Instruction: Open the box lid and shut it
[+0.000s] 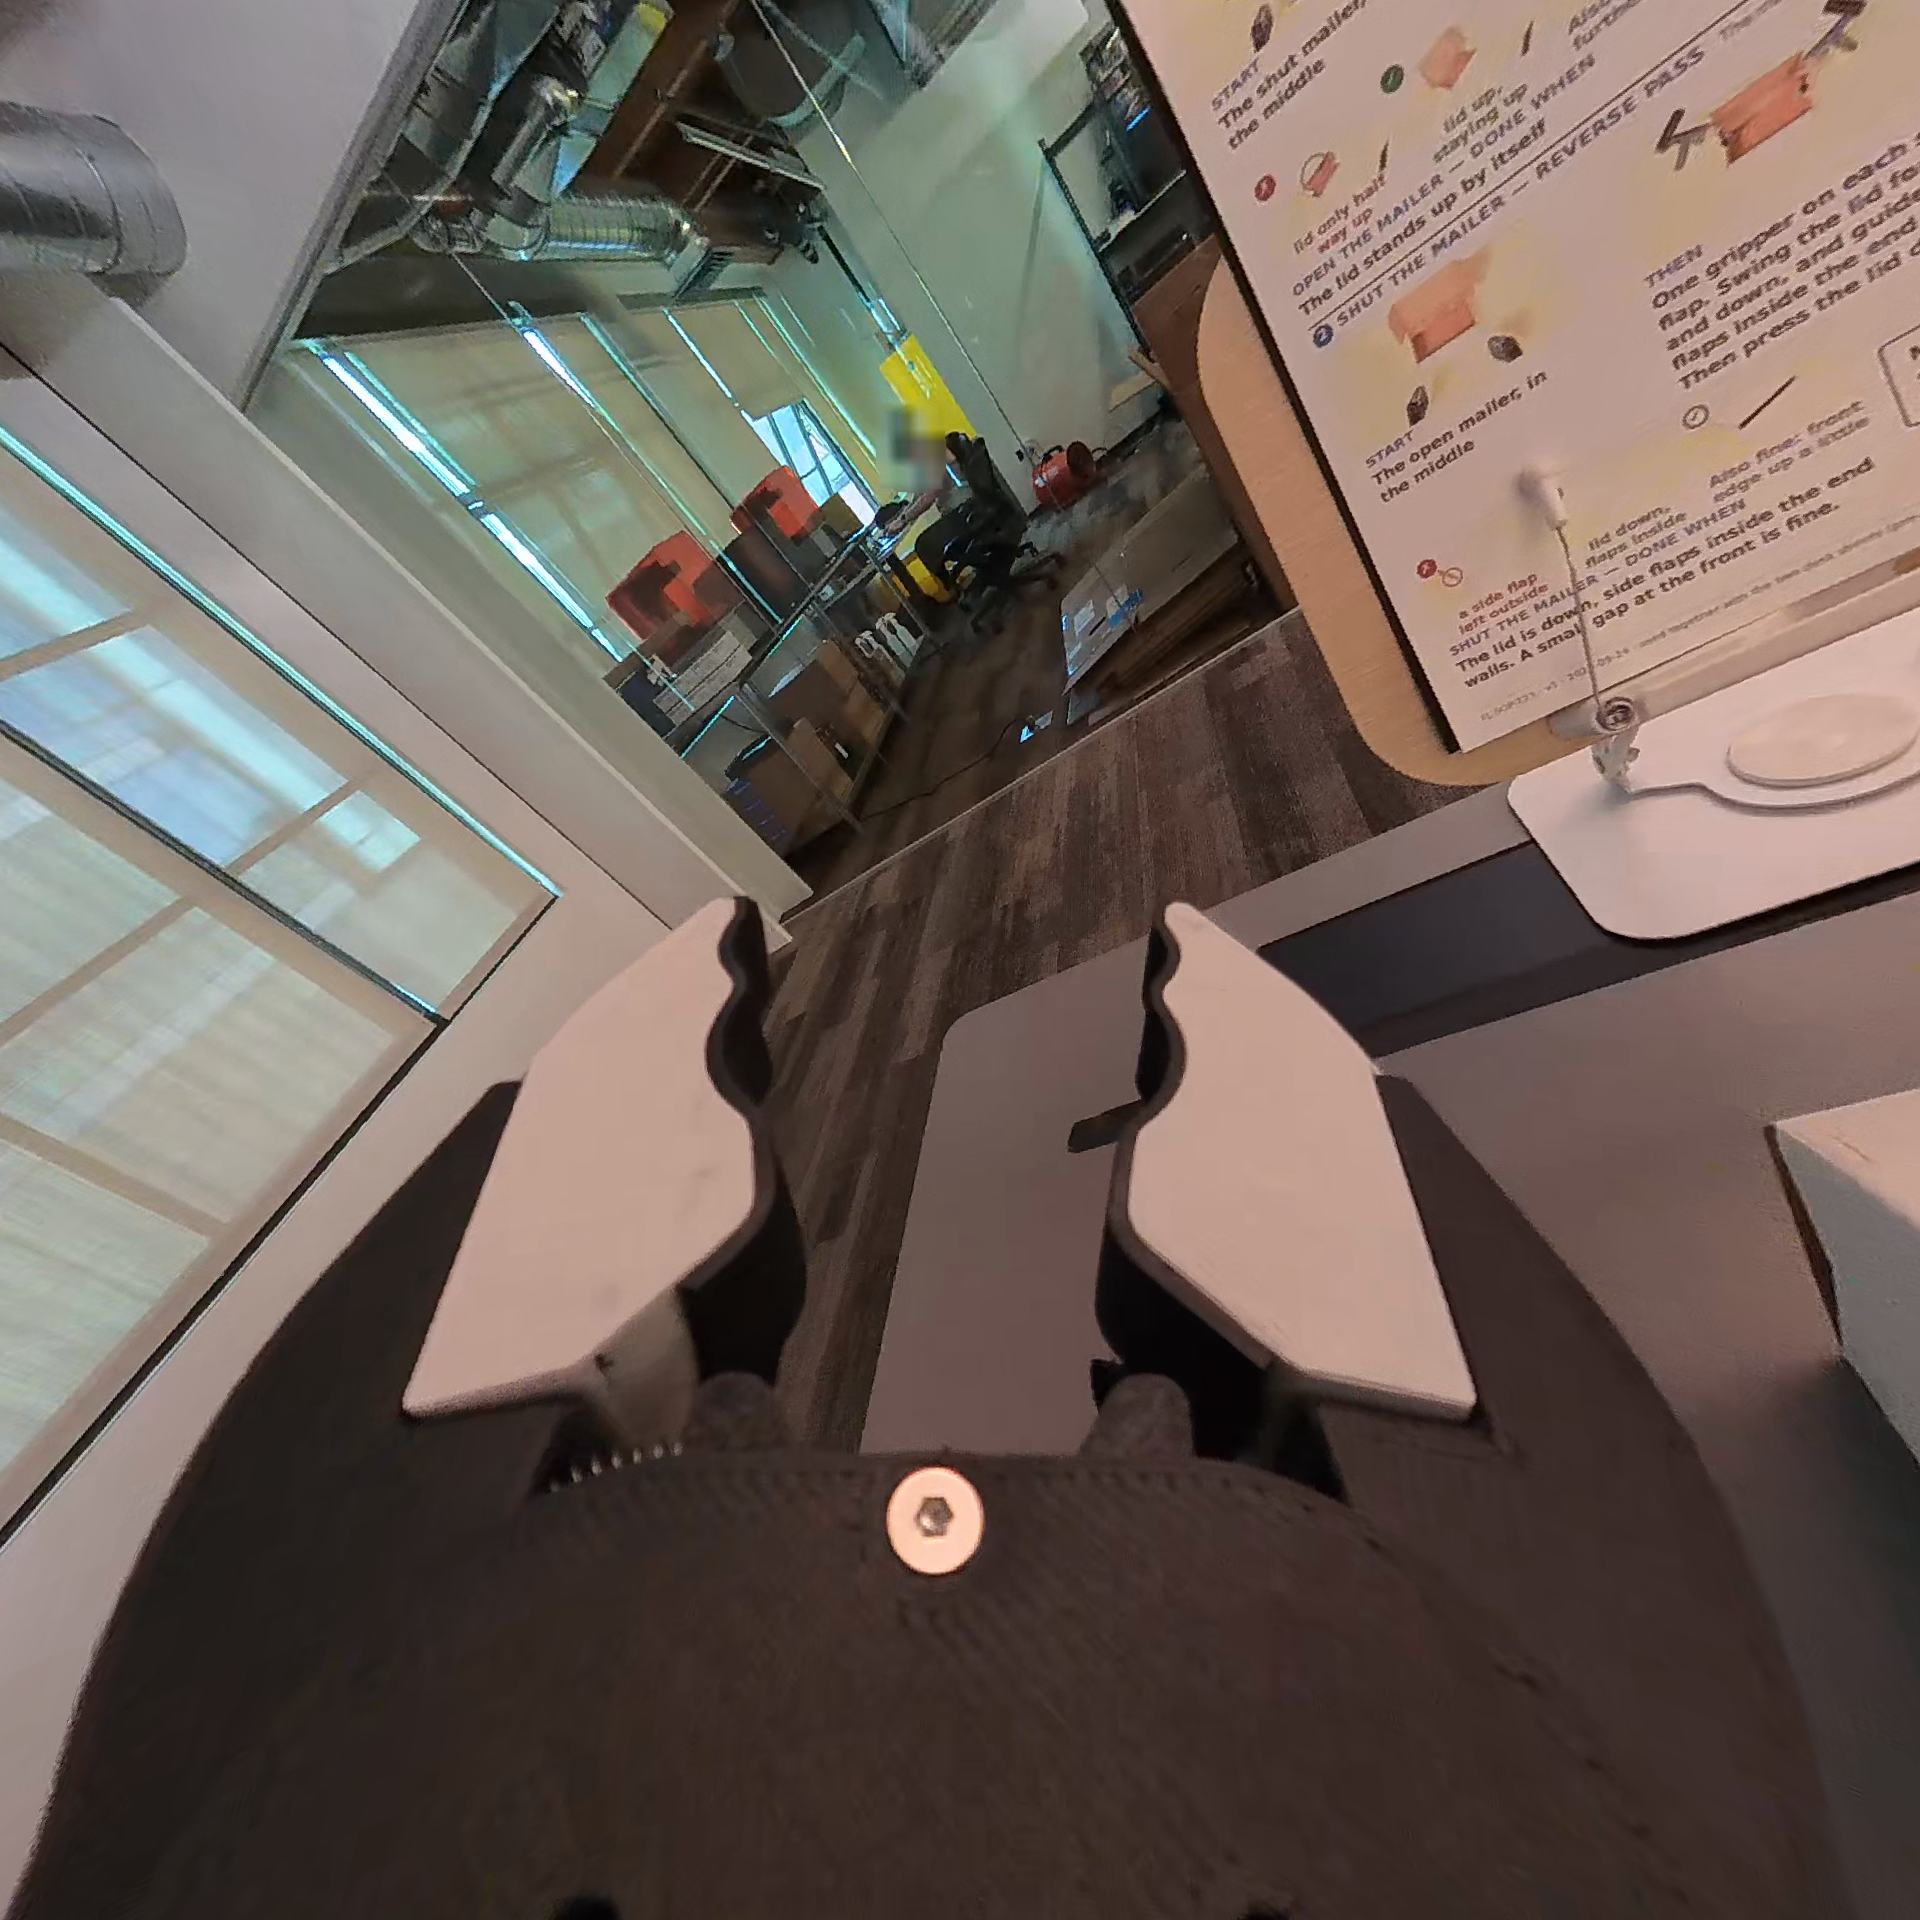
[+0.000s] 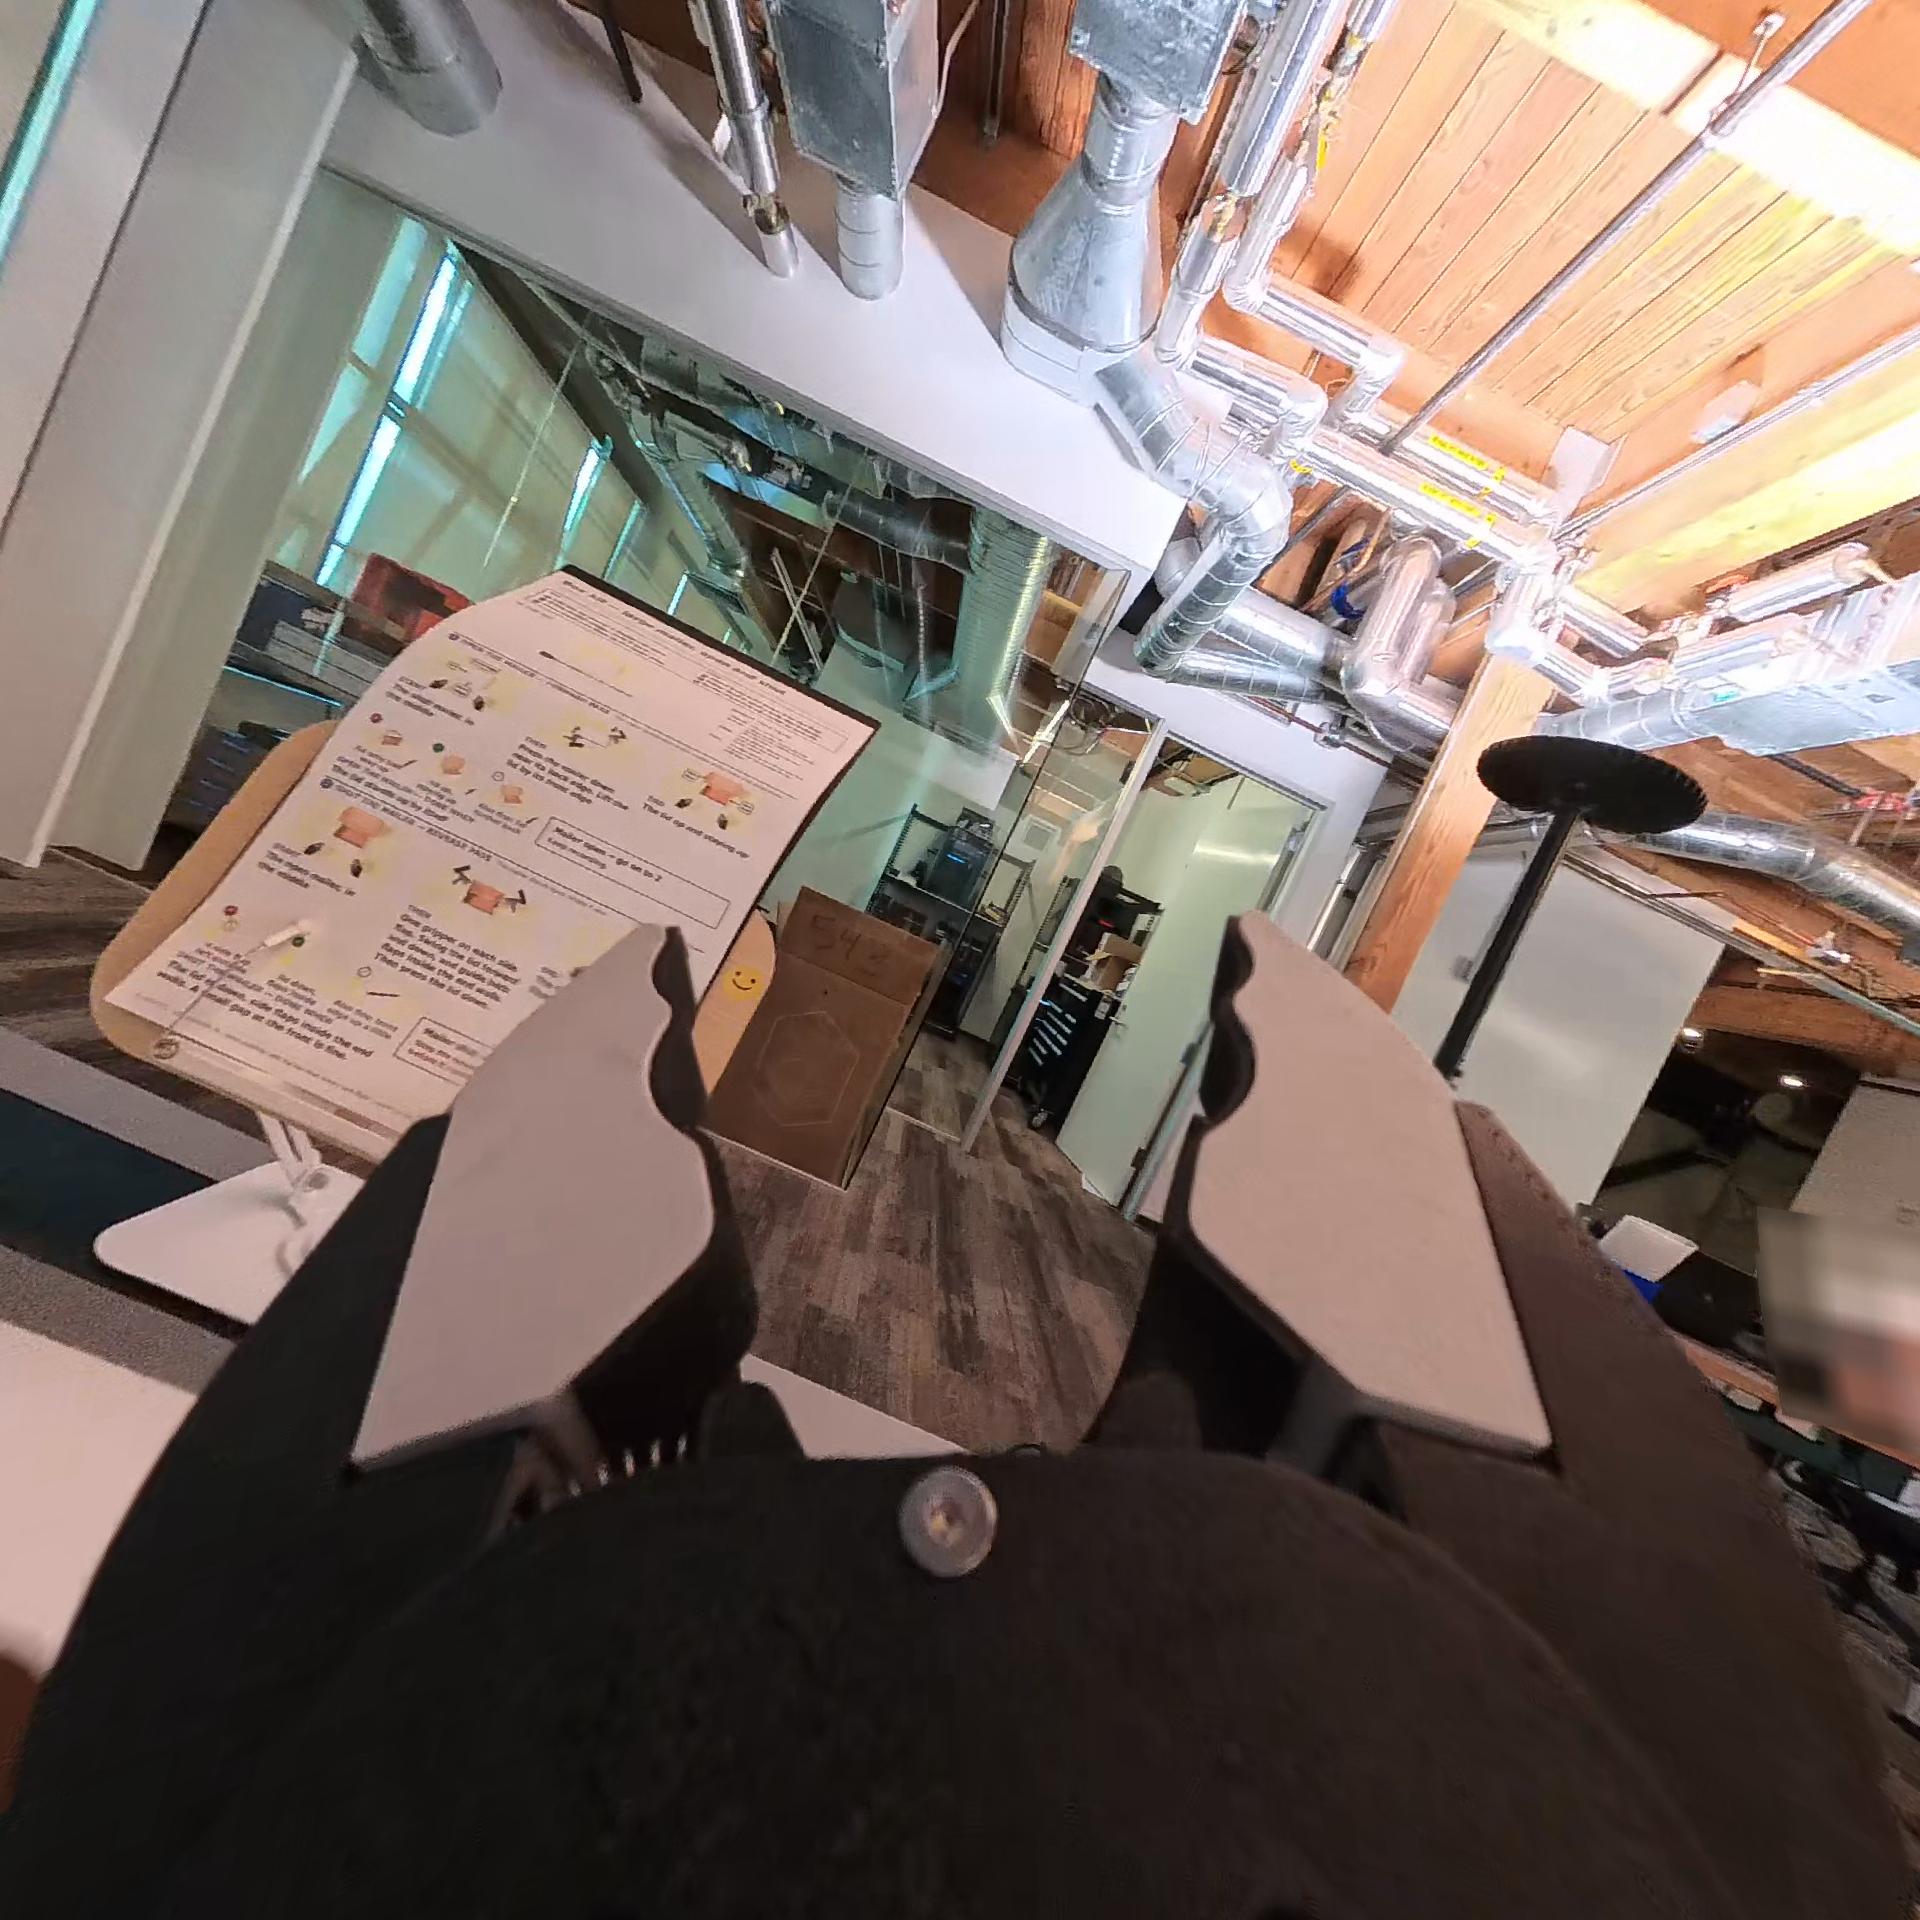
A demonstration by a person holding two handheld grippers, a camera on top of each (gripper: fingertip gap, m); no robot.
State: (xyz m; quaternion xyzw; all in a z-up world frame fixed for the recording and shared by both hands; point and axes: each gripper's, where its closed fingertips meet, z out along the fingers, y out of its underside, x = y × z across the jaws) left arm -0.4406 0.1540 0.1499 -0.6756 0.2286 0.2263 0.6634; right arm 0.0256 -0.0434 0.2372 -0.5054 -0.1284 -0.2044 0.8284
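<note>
In the left wrist view, only a corner of the white box (image 1: 1855, 1257) shows, at the right edge on the grey table (image 1: 1558, 1143). My left gripper (image 1: 956, 935) is open and empty. It is left of the box, apart from it, and points past the table's far edge. In the right wrist view, my right gripper (image 2: 956, 940) is open and empty. It is tilted up toward the room and ceiling. A white flat surface (image 2: 104, 1455), which I take to be the box, lies below and left of the right gripper. The lid's state is hidden.
A printed instruction sheet (image 1: 1558, 343) stands on a wooden board with a white base (image 1: 1704, 852) at the table's far side. It also shows in the right wrist view (image 2: 468, 831). A brown cardboard box (image 2: 821, 1039) stands on the floor beyond the table. A black round-topped pole (image 2: 1590, 800) is at right.
</note>
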